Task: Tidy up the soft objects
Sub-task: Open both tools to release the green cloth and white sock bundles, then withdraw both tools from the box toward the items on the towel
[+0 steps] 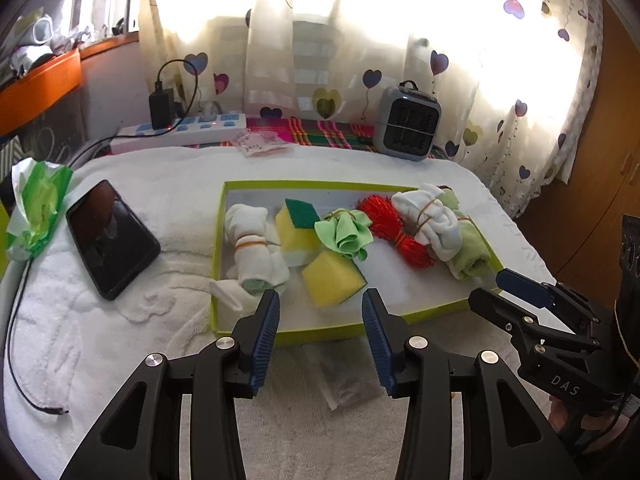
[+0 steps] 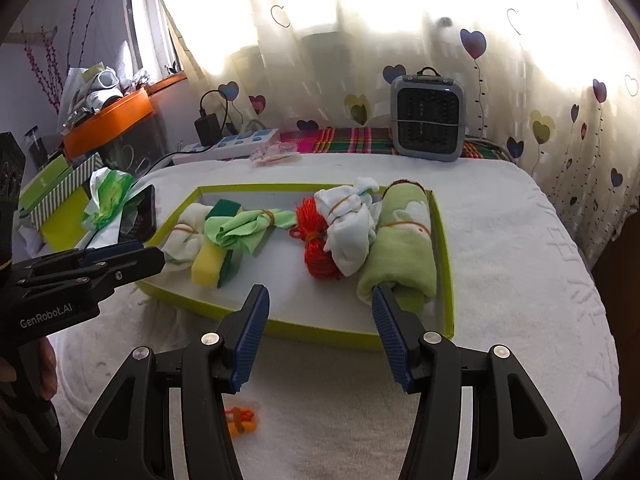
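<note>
A lime-rimmed tray (image 1: 256,184) on a white towel holds a banded white sock roll (image 1: 250,240), two yellow sponges (image 1: 298,224) (image 1: 332,280), a tied green cloth (image 1: 346,232), a red mesh bundle (image 1: 394,232), a white bundle (image 1: 432,220) and a green towel roll (image 2: 404,248). My left gripper (image 1: 322,300) hangs open over the tray's near edge, just short of the nearer sponge. My right gripper (image 2: 319,296) is open too, over the tray's bare near part, its right fingertip beside the towel roll. Neither holds anything. A small orange banded item (image 2: 240,420) lies on the towel below it.
A black phone (image 1: 112,236) and a green tissue pack (image 1: 38,208) lie left of the tray, with a cable (image 1: 24,360) along the edge. A power strip (image 1: 188,128) and a grey heater (image 1: 410,124) stand at the back. A clear wrapper (image 1: 344,380) lies near me.
</note>
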Tool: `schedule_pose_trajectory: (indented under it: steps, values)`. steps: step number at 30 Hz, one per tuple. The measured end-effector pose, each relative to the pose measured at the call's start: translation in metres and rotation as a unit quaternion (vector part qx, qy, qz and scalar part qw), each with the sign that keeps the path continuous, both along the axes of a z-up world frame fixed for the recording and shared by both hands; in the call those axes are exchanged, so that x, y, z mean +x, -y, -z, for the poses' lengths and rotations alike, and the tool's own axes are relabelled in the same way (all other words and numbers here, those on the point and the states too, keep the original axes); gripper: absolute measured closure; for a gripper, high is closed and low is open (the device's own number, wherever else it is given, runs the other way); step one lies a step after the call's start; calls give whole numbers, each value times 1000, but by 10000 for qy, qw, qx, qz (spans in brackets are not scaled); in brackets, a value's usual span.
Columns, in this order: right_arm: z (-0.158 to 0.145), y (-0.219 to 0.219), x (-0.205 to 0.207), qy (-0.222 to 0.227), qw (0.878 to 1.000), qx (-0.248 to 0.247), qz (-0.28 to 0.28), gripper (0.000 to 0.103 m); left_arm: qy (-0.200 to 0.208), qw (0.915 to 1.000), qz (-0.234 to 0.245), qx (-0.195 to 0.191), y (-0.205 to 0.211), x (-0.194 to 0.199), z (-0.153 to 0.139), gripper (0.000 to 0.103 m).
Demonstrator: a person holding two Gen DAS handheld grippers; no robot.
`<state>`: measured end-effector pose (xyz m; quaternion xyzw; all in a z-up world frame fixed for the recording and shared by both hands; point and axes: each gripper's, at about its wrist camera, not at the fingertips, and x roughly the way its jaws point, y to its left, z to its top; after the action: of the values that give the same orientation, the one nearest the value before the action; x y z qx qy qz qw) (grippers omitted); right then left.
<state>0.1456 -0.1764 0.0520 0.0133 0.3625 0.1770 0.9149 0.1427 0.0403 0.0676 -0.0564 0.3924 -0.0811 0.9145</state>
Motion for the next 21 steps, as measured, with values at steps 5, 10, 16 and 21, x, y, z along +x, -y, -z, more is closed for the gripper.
schedule_pose_trajectory:
  steps: [5, 10, 16, 21]
  values:
    - [4, -4, -15, -75, 9999, -15, -94, 48, -75, 9999, -97, -109, -11, -12, 9, 60]
    - [12, -7, -26, -305, 9991, 188, -208, 45, -88, 9997, -156, -163, -21, -23, 14, 59]
    - [22, -19, -37, -540, 9975, 264, -359, 44, -149, 9995, -174, -202, -29, -32, 20, 59]
    - [32, -29, -43, -724, 9963, 194, -412, 44, -204, 9993, -169, -250, -33, -39, 26, 59]
